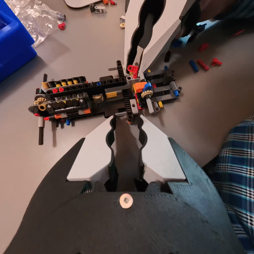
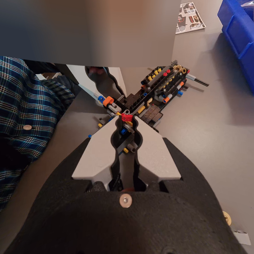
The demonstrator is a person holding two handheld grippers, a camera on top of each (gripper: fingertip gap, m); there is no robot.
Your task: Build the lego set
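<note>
A long black Lego model (image 1: 88, 94) with yellow, red, orange and blue parts lies on the grey table; it also shows in the right wrist view (image 2: 158, 93). My left gripper (image 1: 127, 118) has its fingertips clasped on the model's near edge, jaws partly apart around a black part. My right gripper (image 2: 126, 118) is shut on a small red connector (image 2: 125, 117) and holds it down against the model's middle. In the left wrist view the right gripper (image 1: 133, 70) comes from the far side with the red connector (image 1: 131, 68) at its tips.
A blue bin (image 1: 12, 45) stands at the left with a clear plastic bag (image 1: 35, 22) beside it. Loose red and blue pins (image 1: 202, 64) lie at the right. A sticker sheet (image 2: 189, 17) lies far off. A plaid sleeve (image 1: 233, 171) is close on the right. My hands' fingertips stand some 6 cm from each other.
</note>
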